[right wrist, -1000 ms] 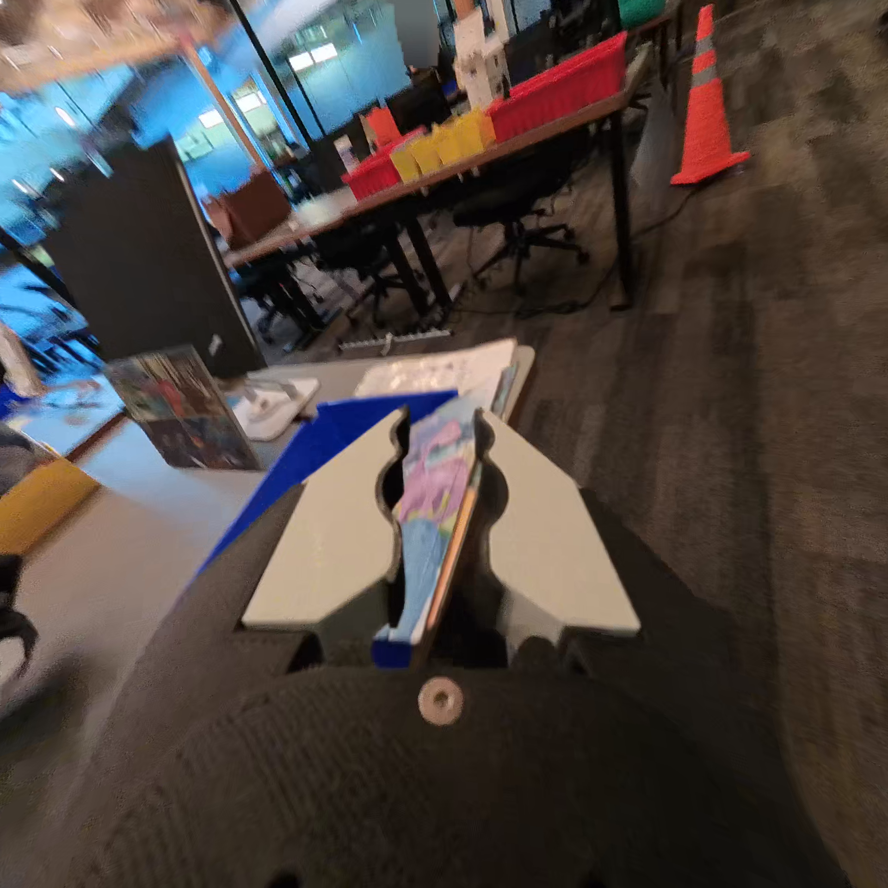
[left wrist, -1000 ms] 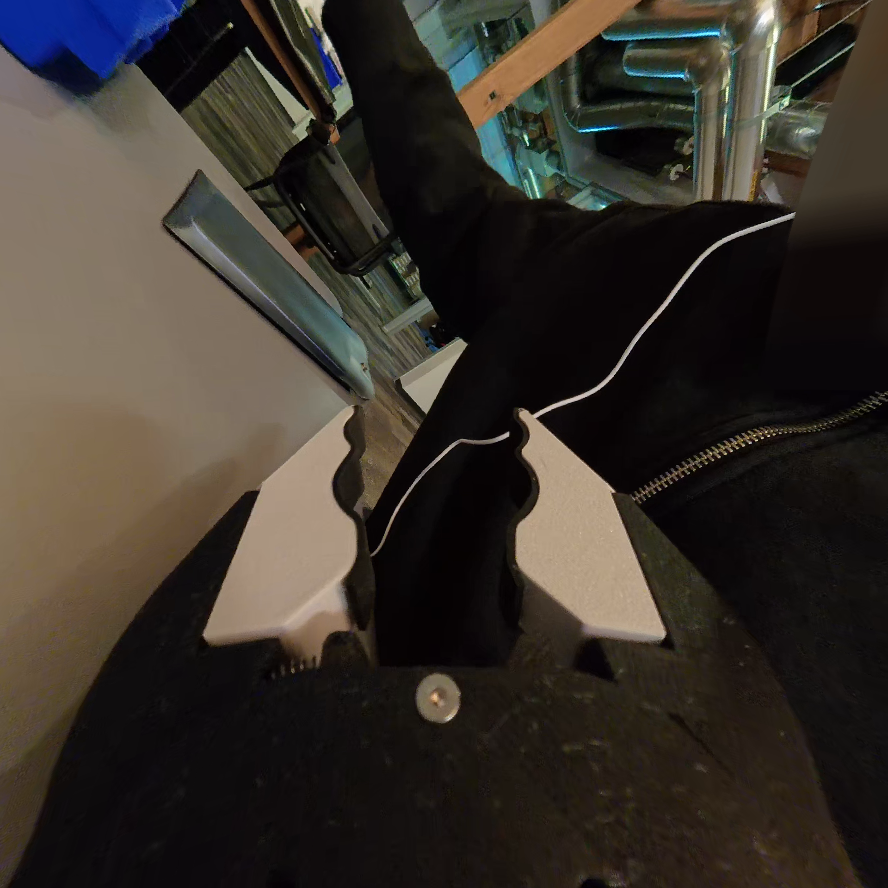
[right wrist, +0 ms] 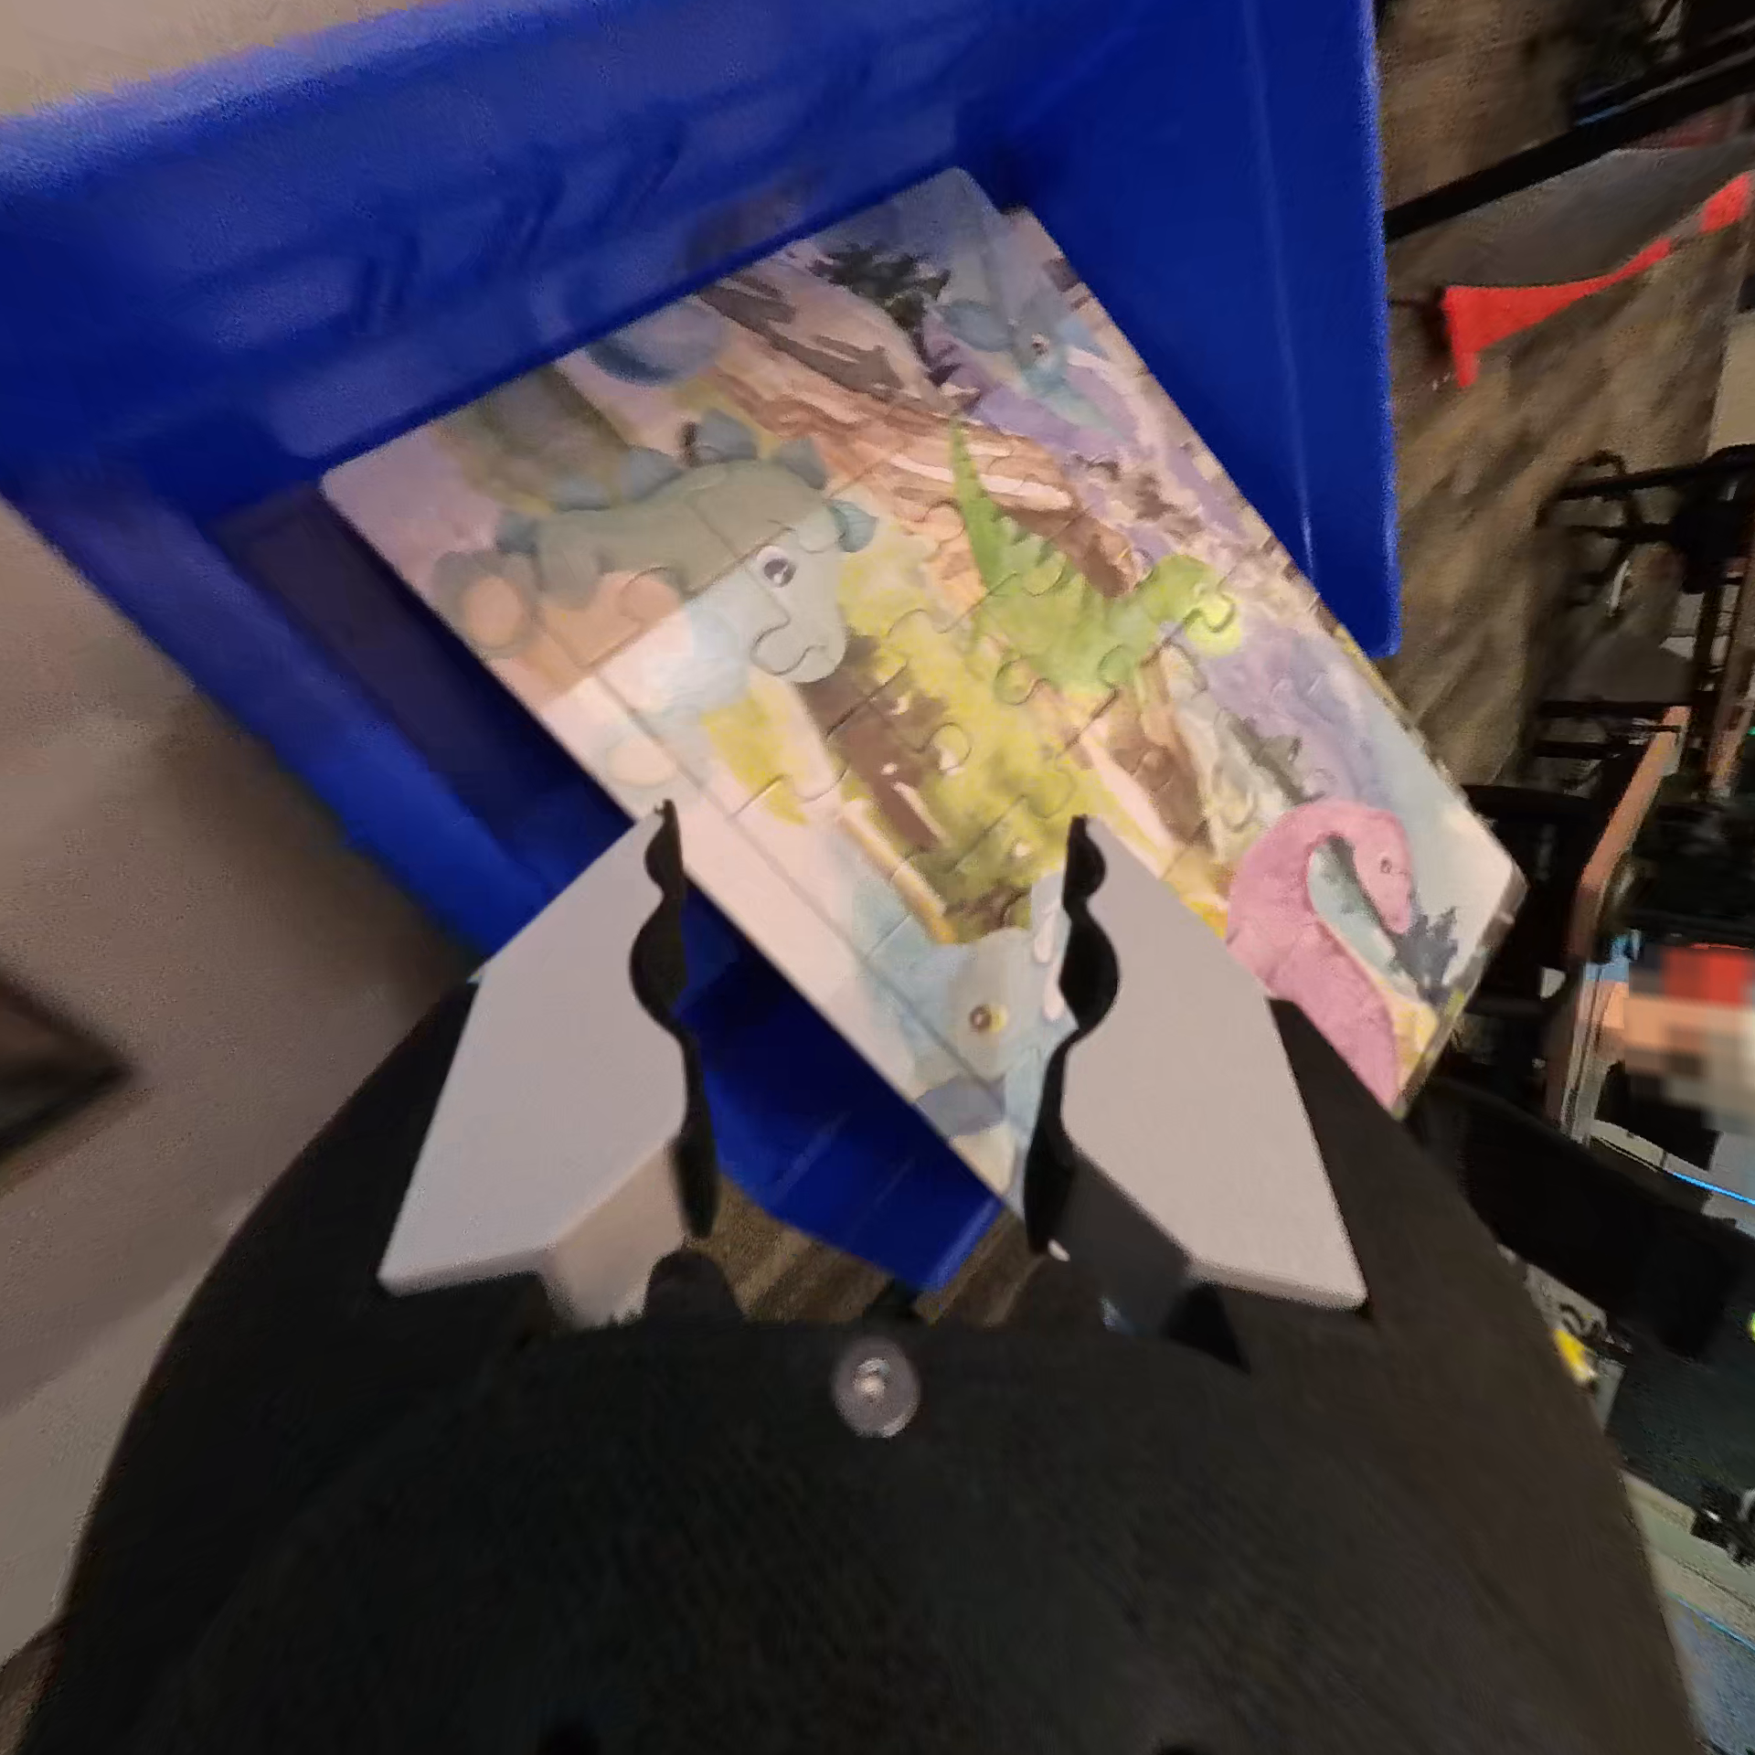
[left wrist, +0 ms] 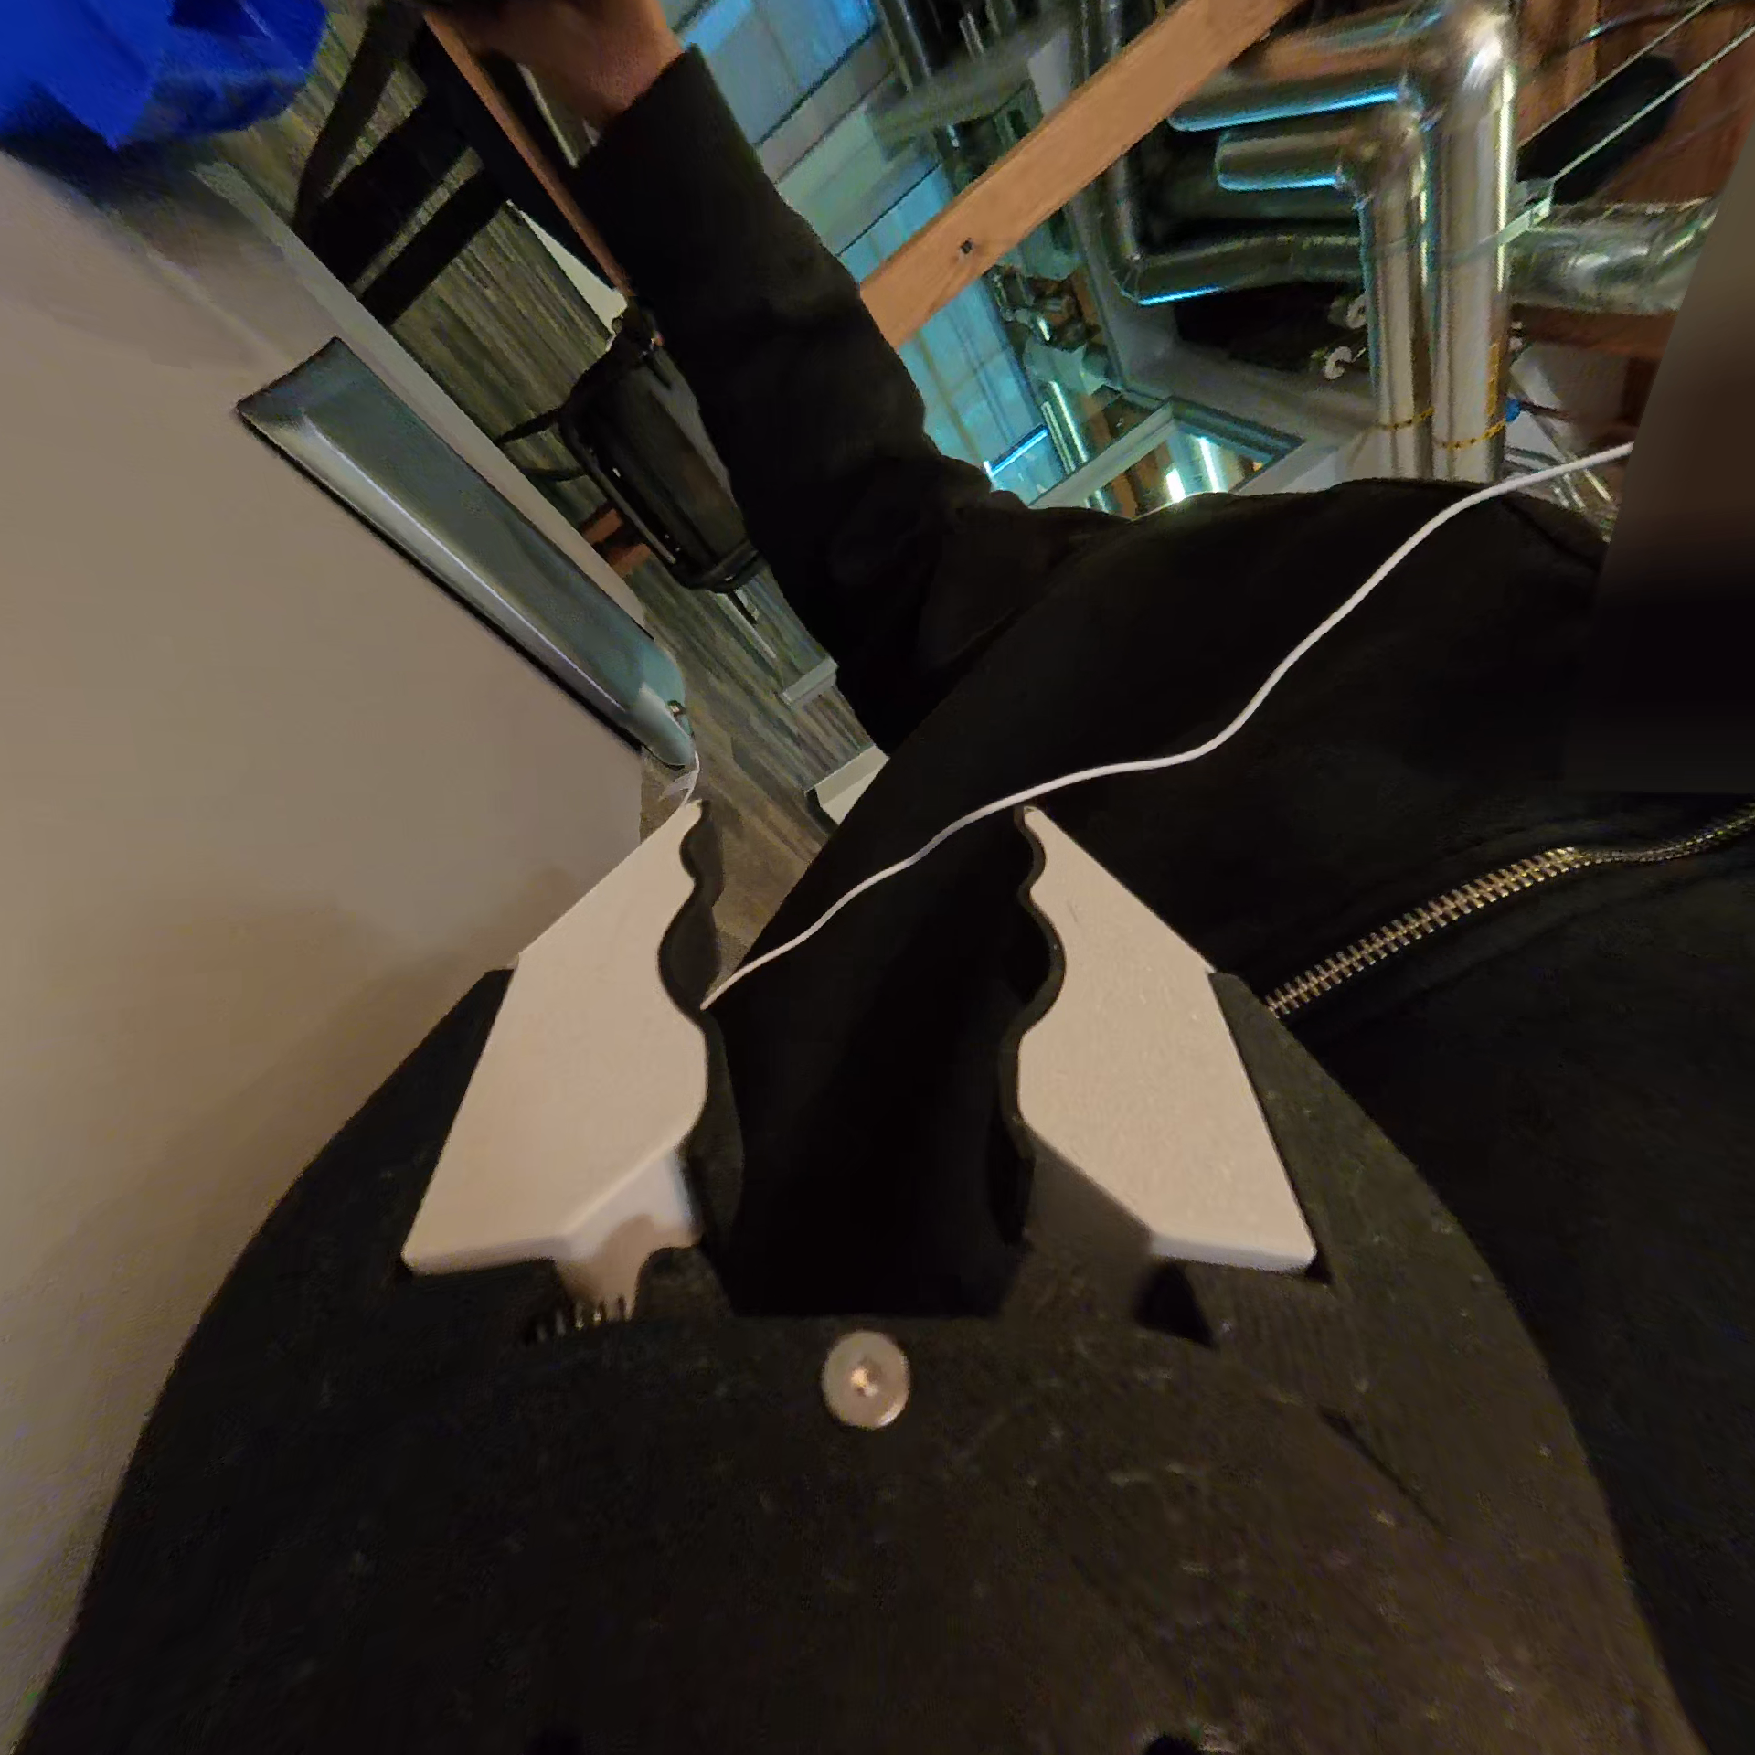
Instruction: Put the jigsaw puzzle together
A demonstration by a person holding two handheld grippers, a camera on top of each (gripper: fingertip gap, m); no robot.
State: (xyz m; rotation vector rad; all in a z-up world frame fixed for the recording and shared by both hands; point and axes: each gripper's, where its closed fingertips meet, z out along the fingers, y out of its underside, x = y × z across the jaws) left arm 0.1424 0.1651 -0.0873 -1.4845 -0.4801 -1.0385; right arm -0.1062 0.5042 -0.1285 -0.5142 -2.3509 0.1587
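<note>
Right gripper (right wrist: 869, 836) standing wide, gripping nothing, hovering over assembled jigsaw puzzle (right wrist: 912, 617) lying centre frame, tilted in blue bin (right wrist: 380, 237). Left gripper (left wrist: 864, 836) gaping, empty, pointing at black jacket (left wrist: 1282, 722), right of frame.

Left gripper (left wrist: 864, 836): fingers (left wrist: 1130, 1064) matt pale grey plastic, fine-grained; inner pads black, wavy; body rough black, speckled; bright metal screw (left wrist: 864, 1379) at base.
Beyond claw: black cloth jacket (left wrist: 1187, 665), white piping, metal zipper (left wrist: 1481, 907).
Left of claw: matt beige table (left wrist: 218, 760).
Above: glossy metal ducts (left wrist: 1424, 190), wooden beam (left wrist: 1073, 142).

Right gripper (right wrist: 869, 836): same finish.
Ahead of claw: jigsaw puzzle (right wrist: 902, 646), printed card, slight sheen; blue bin (right wrist: 475, 218), smooth glossy plastic.
</note>
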